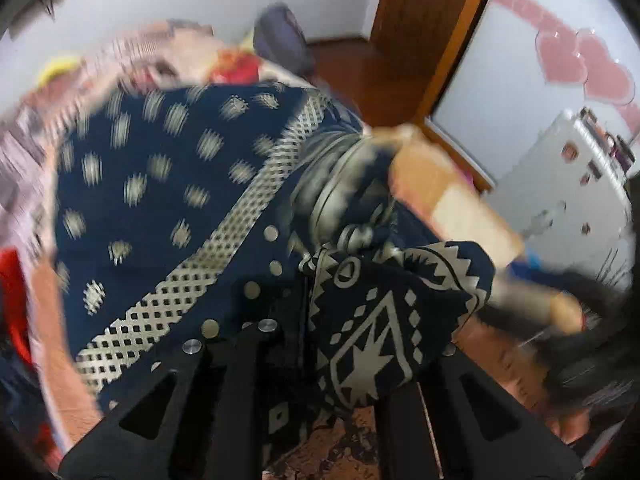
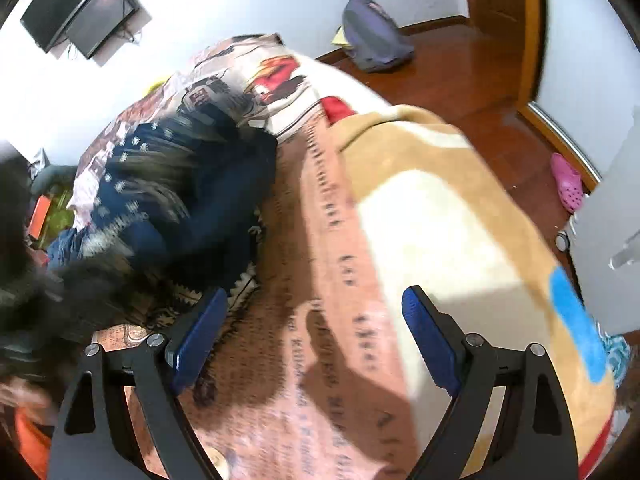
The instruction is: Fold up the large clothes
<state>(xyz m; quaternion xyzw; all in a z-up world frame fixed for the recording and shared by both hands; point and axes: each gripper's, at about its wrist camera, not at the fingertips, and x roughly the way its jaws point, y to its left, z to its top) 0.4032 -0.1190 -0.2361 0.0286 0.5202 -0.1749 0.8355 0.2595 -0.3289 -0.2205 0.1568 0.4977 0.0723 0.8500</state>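
Navy cloth [image 1: 168,184] bunches right over your left gripper [image 1: 308,320], so close that it hides the fingertips; you seem to be pinching a fold of the garment there, though the contact itself is covered and you cannot be sure from this view. Most of the piece hangs up and away to the left, its pale lattice band running diagonally, with a printed corner flopped over on the right side. Everything is smeared with motion, which suggests you are mid-swing, carrying an edge across for a fold.

Over on your right gripper [image 2: 314,334], the blue pads [image 2: 200,336] stand wide apart and hold nothing. They hover above the bedspread [image 2: 320,280], with the garment heaped just off to their left and a tan blanket [image 2: 432,200] to their right.

Judging by that, the fold is barely started. Next, you likely need the free gripper to catch the opposite edge, so the cloth can be spread flat before you lay it over.
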